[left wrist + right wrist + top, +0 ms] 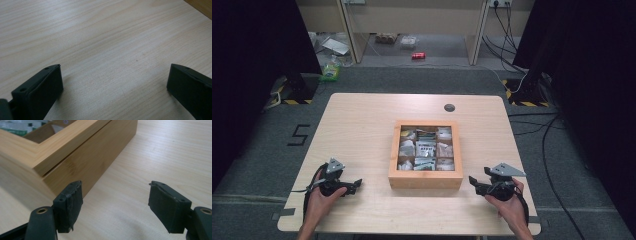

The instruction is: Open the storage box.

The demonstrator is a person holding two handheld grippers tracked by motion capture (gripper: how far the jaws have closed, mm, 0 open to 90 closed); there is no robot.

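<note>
Item: wooden box [425, 179], square, light timber frame with a windowed lid, lying flat a little to 5 o'clock of the centre of the table [362, 120]. The lid is down; in the right gripper view a thin seam runs between lid and base along the near wall [82, 170]. Through the window, a grid of small compartments holds paper sachets [426, 148], white and green; their print is too small to read.

Right gripper [473, 182]: at 3 o'clock of the box's near corner, close beside it but not touching. Jaws spread wide, nothing between them. In its own view the nearer finger [68, 202] stands just short of the box's side wall, the other finger [167, 205] well out over bare tabletop.

Left gripper [358, 183]: at 9 o'clock of the box's near edge, farther off than the right one, pointing toward it. Jaws likewise apart and empty, bare wood grain between them in its own view, with a sliver of the box at the upper right corner.

Step in hand, by judgement: approach, before any contact; both grippers flank the closed box. The next move likely calls for one gripper to steady the base while the other catches the lid's edge at the seam and lifts.

Beyond: a dark round grommet [449, 107] at 12 o'clock of the box, near the table's far edge.
</note>
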